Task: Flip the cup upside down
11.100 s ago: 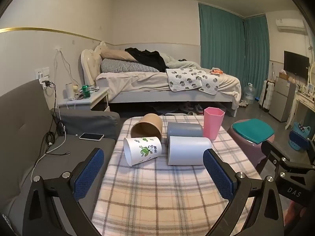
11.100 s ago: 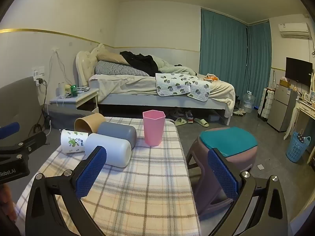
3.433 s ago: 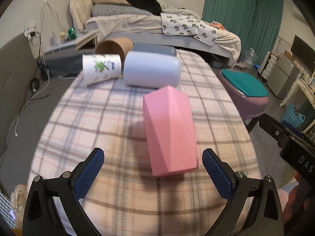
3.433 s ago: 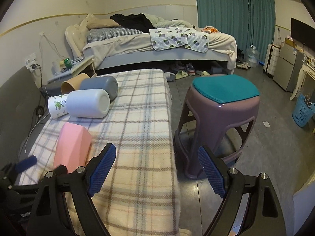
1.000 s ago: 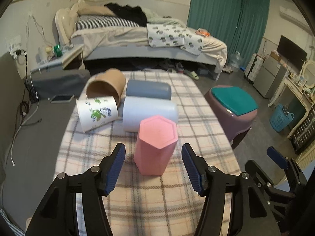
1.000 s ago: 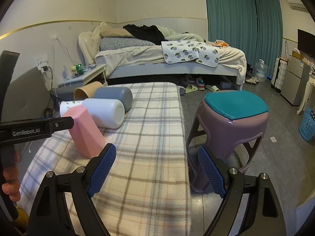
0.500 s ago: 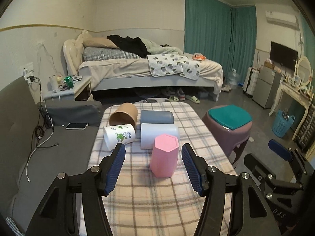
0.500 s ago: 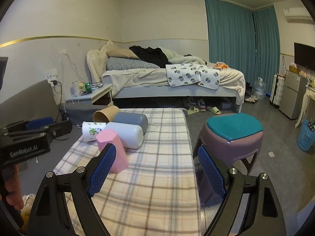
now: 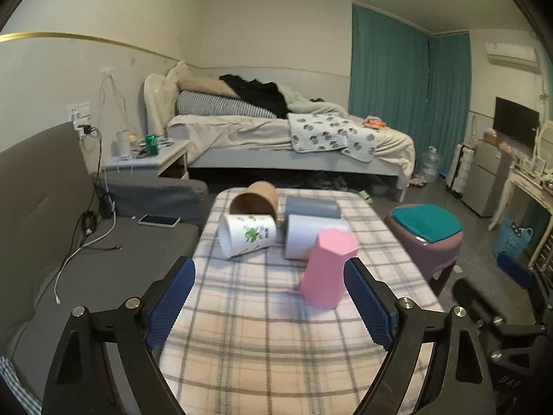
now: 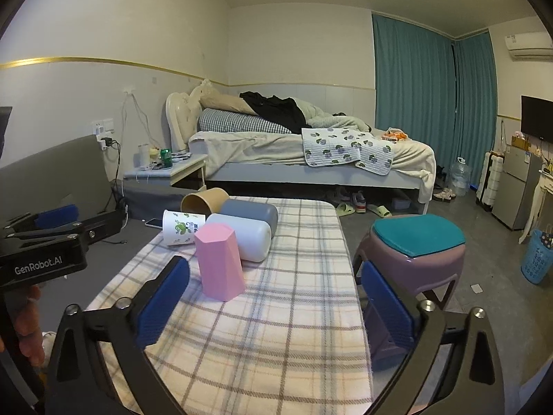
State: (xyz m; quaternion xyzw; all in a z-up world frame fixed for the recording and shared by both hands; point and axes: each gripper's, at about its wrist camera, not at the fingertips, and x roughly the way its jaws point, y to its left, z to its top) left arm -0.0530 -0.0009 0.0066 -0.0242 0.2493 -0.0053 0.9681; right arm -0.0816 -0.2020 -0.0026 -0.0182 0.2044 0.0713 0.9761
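The pink hexagonal cup (image 9: 326, 268) stands upside down on the plaid-covered table (image 9: 262, 325), closed base up; it also shows in the right wrist view (image 10: 219, 263). My left gripper (image 9: 271, 306) is open and empty, pulled back from the cup, which stands just ahead of its right finger. My right gripper (image 10: 274, 306) is open and empty over the table's right part, with the cup ahead of its left finger. The left gripper's body (image 10: 45, 245) shows at the left of the right wrist view.
Behind the pink cup lie a white printed cup (image 9: 247, 235), a brown paper cup (image 9: 254, 200), a grey cup (image 9: 312, 207) and a white cup (image 9: 304, 233), all on their sides. A purple stool (image 10: 411, 252) stands right of the table, a grey sofa with a phone (image 9: 159, 220) left.
My left gripper has opened wider and shifted left, leaving the pink cup standing free near its right finger. The right gripper has moved slightly closer to the table.
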